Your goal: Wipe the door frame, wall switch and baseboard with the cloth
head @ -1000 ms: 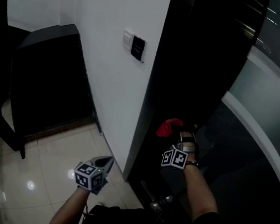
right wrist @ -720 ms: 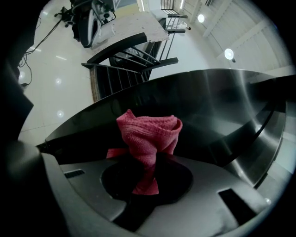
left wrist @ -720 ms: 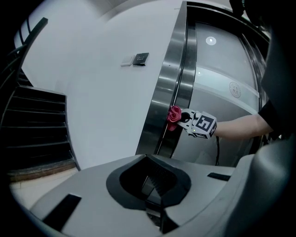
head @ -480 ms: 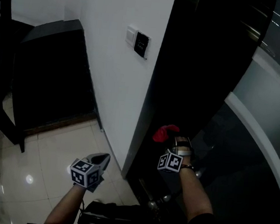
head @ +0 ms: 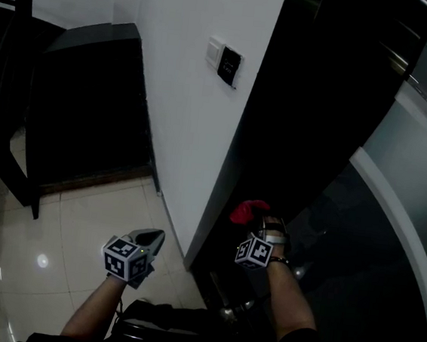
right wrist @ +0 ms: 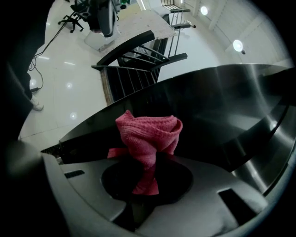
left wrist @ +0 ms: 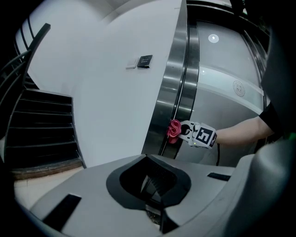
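The right gripper [head: 259, 224] is clenched on a red cloth [head: 249, 210], which bunches up out of its jaws and presses against the dark door frame [head: 286, 128], low down on the frame's near edge. In the right gripper view the cloth [right wrist: 148, 134] stands as a crumpled knot with a tail pinched down between the jaws of the right gripper [right wrist: 147, 183], and the frame [right wrist: 222, 111] shows just behind it as a curved, shiny metal face. The left gripper view shows the same contact from the side: the cloth [left wrist: 175, 131] touches the frame [left wrist: 178, 92] where its two metal bands run down, with the right gripper [left wrist: 190, 133] and the person's forearm reaching in from the right. The left gripper [head: 153, 238] hangs to the left of the frame, over the pale tiled floor [head: 69, 242], near the foot of the white wall [head: 184, 87] and well apart from the cloth. Its jaws are pressed together with nothing between them, as seen at the left gripper [left wrist: 155, 187] in its own view. The wall switch [head: 230, 65] sits far up the wall, just left of the frame, and shows as a dark plate [left wrist: 144, 61] in the left gripper view. A dark cabinet [head: 83, 107] stands against the wall at far left.
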Available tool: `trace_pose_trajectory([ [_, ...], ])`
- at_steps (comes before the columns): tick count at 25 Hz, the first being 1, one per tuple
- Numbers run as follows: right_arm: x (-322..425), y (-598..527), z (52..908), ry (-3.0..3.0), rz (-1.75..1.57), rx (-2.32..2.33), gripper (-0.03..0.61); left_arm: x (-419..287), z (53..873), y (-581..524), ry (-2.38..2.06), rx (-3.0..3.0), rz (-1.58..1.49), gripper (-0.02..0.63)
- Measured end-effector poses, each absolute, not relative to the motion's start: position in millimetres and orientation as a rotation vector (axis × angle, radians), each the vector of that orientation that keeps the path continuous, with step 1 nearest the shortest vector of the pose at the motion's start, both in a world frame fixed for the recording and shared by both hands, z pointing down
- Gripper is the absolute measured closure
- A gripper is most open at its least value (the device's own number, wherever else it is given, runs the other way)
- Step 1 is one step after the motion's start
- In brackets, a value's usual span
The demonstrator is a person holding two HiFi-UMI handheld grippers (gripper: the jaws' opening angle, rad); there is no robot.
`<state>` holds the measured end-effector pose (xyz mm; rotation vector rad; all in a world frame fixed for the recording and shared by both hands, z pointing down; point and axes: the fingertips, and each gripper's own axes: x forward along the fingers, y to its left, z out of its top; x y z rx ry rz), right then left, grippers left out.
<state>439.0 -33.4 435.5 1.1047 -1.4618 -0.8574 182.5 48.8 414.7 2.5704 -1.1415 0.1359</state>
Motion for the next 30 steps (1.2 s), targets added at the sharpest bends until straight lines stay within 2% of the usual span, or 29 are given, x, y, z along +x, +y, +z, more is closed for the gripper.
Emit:
trace_pose_trajectory([
  [12,433.9,-29.5,475.9,-1.505,-0.720,1.107,0.517,163.0,420.1,54.7,-1.198,2.535,0.133,0.621],
  [19,439.9,-15.0,489.2,-1.584,-0.484,1.225,0.517,156.7,422.1,57.5,-1.200,2.528,0.128,0.621],
  [25,455.0,9.8,463.2,-1.763,-0.248,1.499,0.517,153.7,418.5,50.4,-1.199,2.547,0.090,0.621],
  [30,470.3,50.8,409.0,-2.011,-0.031,1.836,0.518,165.4,383.1,51.2,-1.178,2.632,0.012,0.621],
])
